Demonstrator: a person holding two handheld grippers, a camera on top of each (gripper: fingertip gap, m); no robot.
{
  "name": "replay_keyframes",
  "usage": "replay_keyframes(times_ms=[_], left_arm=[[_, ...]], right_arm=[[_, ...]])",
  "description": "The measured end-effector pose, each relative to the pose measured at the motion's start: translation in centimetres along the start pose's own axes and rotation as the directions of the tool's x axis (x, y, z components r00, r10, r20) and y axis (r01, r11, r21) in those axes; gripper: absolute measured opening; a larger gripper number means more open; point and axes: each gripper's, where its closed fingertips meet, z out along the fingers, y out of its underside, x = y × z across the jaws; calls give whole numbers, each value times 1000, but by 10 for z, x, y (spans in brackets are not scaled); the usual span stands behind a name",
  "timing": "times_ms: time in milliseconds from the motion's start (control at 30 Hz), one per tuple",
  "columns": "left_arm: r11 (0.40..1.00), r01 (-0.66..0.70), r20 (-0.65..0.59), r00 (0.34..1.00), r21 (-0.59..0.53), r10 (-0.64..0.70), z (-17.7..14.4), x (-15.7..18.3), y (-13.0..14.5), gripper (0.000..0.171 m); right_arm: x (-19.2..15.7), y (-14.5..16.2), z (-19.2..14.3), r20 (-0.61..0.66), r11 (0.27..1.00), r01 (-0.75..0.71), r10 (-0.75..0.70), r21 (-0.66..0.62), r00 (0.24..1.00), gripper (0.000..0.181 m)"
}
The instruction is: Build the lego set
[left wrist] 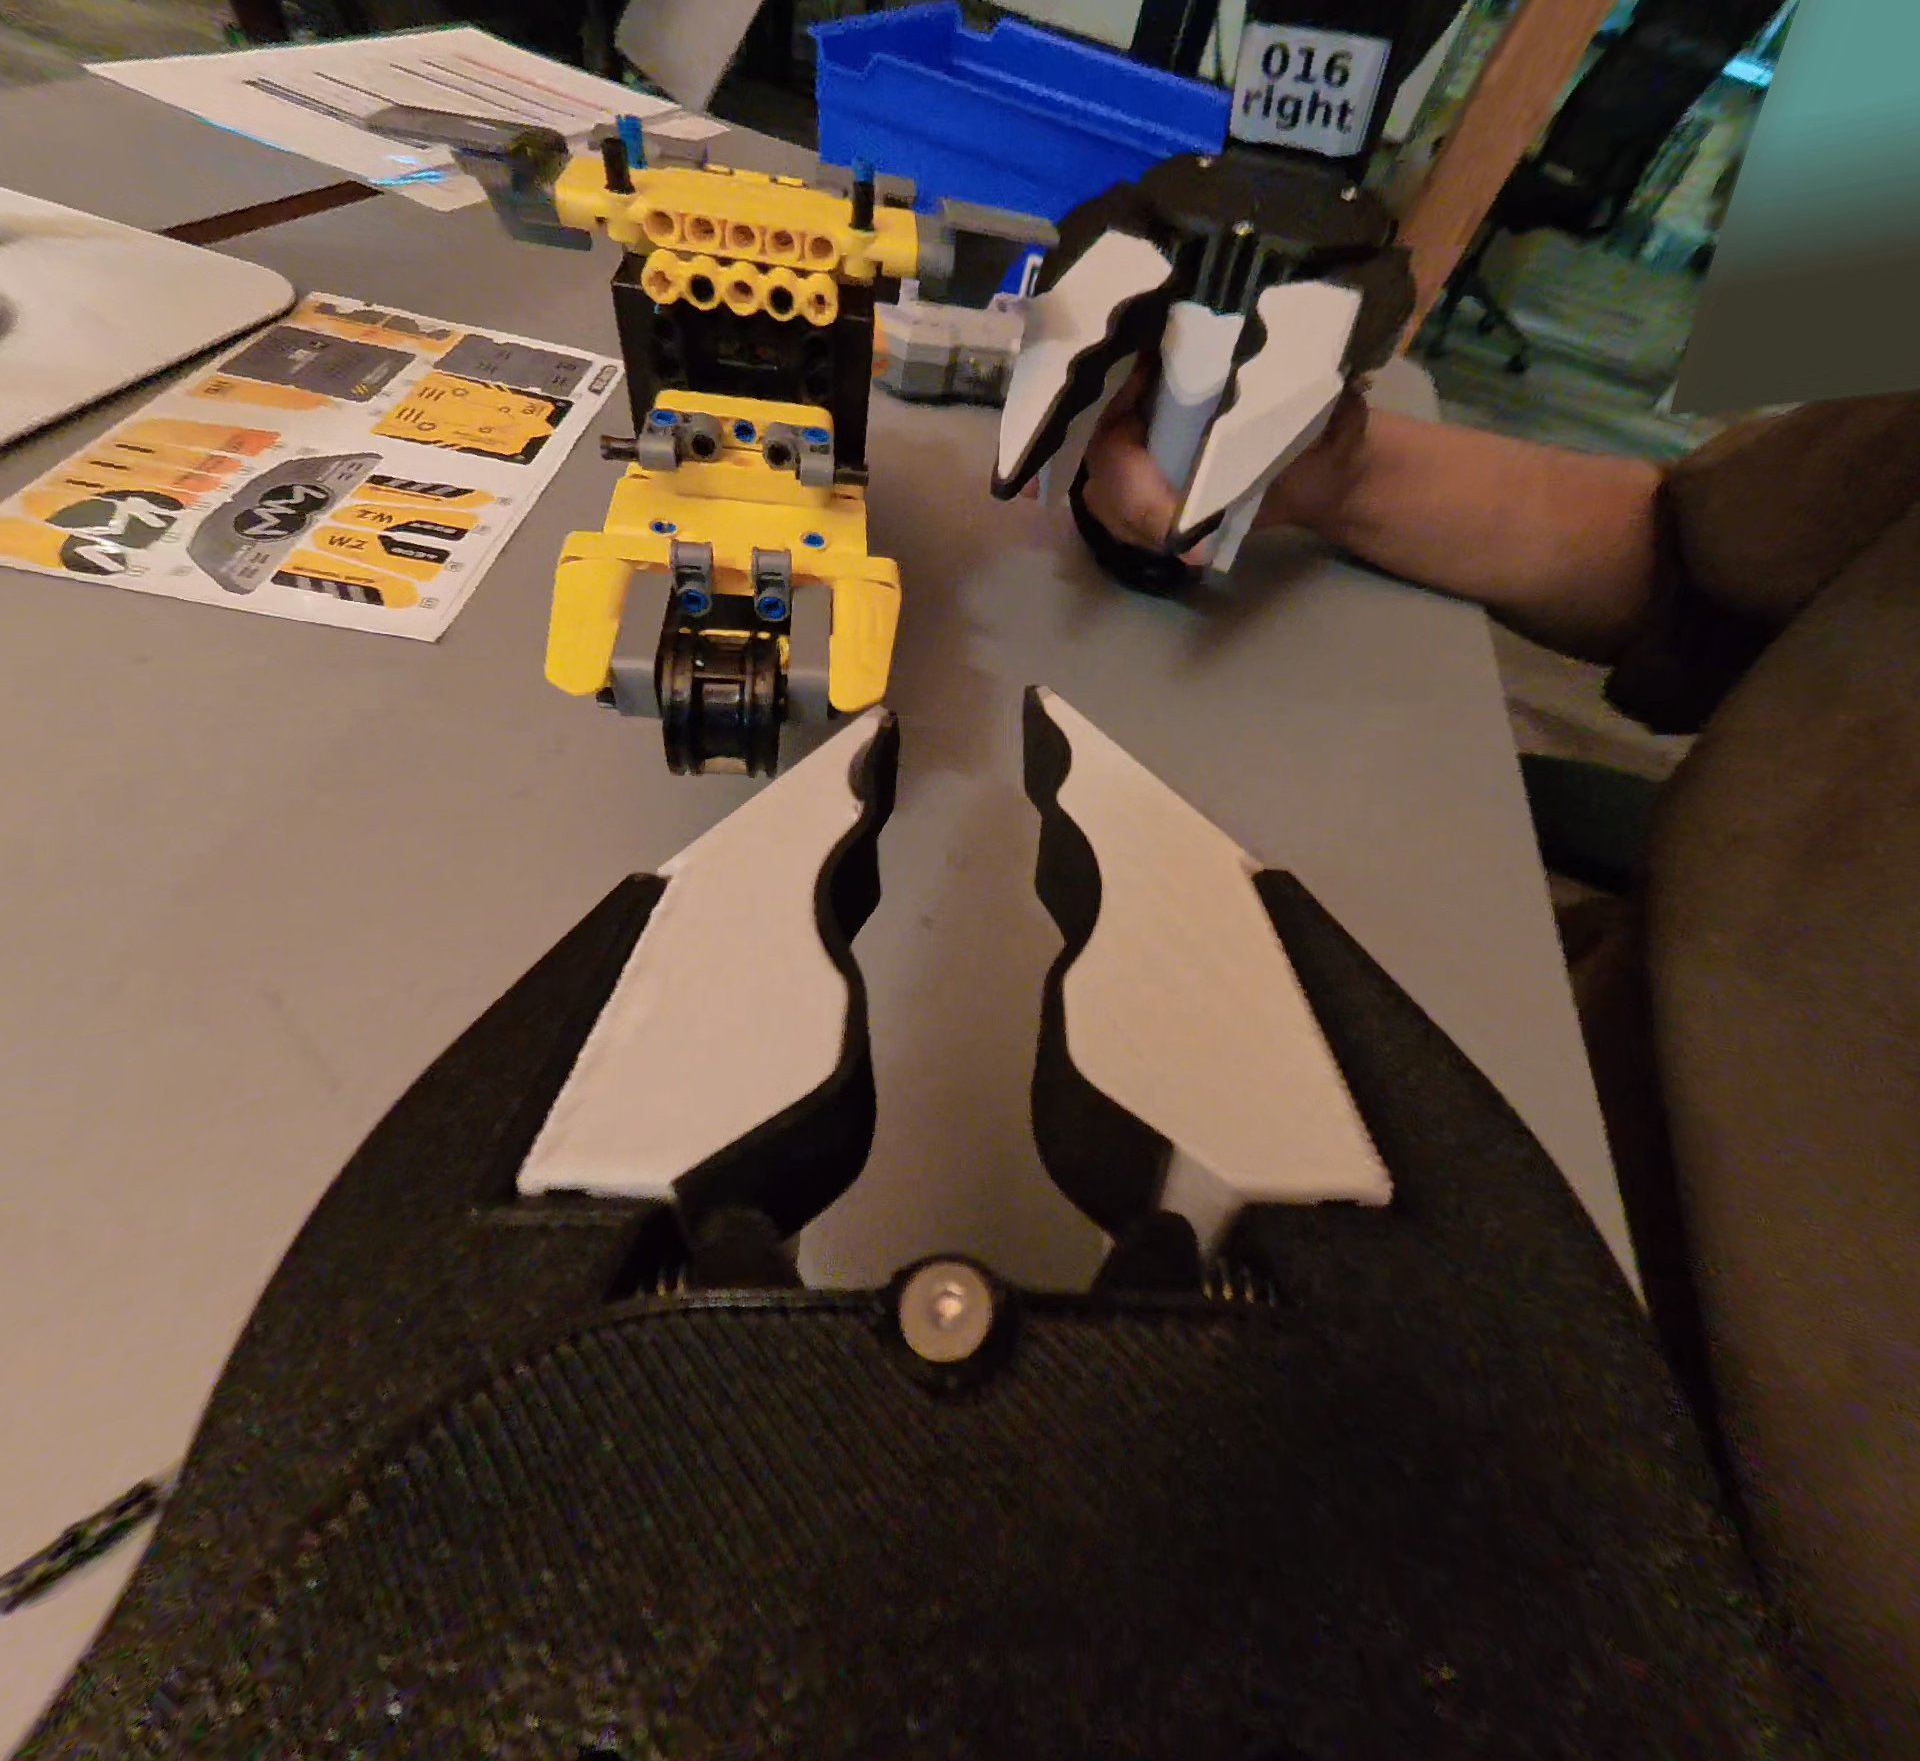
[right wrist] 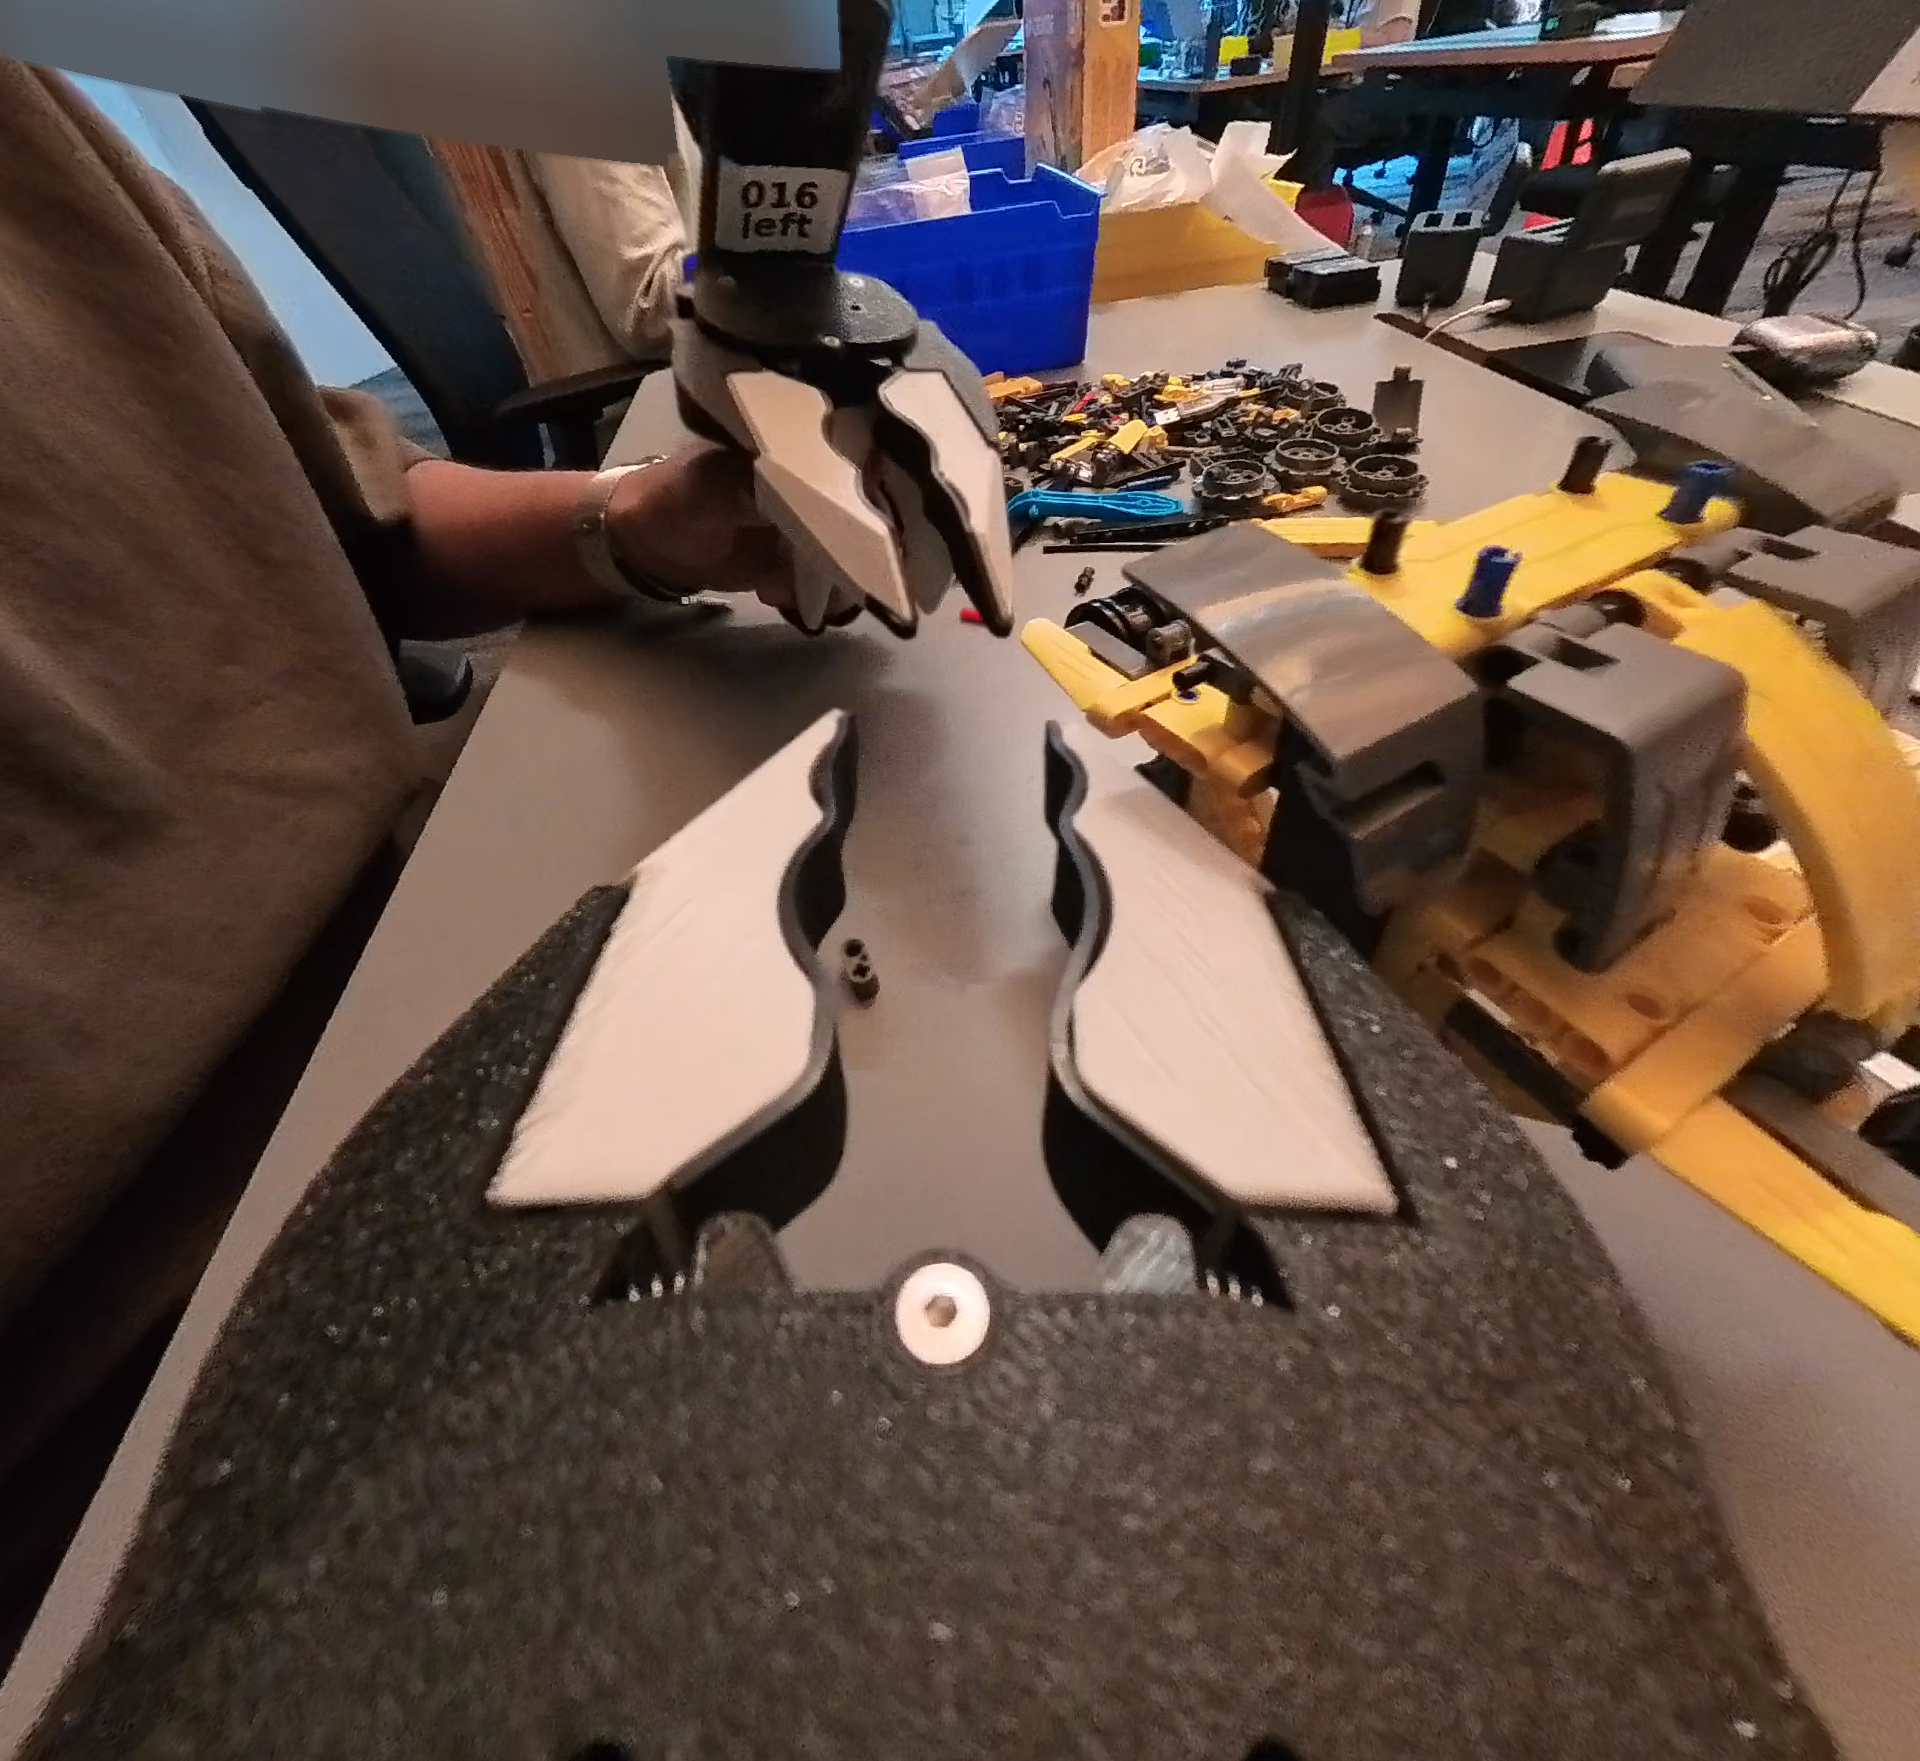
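A yellow, black and grey brick-built vehicle model (left wrist: 727, 464) stands on the grey table (left wrist: 260, 880). My left gripper (left wrist: 961, 714) is open and empty, its fingertips just right of the model's front black wheel (left wrist: 717, 703). My right gripper (right wrist: 948, 729) is open and empty, low over the table, with the model (right wrist: 1455, 776) close on its right. A small black piece (right wrist: 860, 968) lies on the table between its fingers. Each gripper shows in the other's view: the right one (left wrist: 1101, 522) held in a hand, the left one (right wrist: 951, 622) tip-down near a tiny red piece (right wrist: 971, 615).
A sticker sheet (left wrist: 281, 454) and a printed paper (left wrist: 395, 101) lie left of the model. A blue bin (left wrist: 997, 101) stands behind it. A pile of loose parts and black wheels (right wrist: 1195, 444) lies farther back, with a yellow bin (right wrist: 1174, 257). The person's arms and torso flank the table edge. The tips of one gripper are about 6 cm away from the tips of the other.
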Motion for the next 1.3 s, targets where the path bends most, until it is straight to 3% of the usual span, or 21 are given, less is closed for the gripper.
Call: replay_keyframes(times_ms=[233, 400, 700, 1300], left_arm=[[999, -4, 39, 999, -38, 6, 3, -10, 8, 26], [1000, 1, 88, 996, 6, -1, -7, -22, 0, 26], [989, 126, 19, 992, 75, -127, -11, -25, -5, 29], [992, 108, 25, 994, 60, -110, -8, -23, -3, 31]], right_arm=[[0, 9, 6, -43, 995, 67, -70, -68, 997, 48], [1, 7, 4, -57, 997, 66, -69, -51, 996, 51], [9, 1, -1, -75, 1000, 2, -2, -7, 997, 40], [9, 3, 0, -68, 1000, -5, 4, -20, 998, 18]])
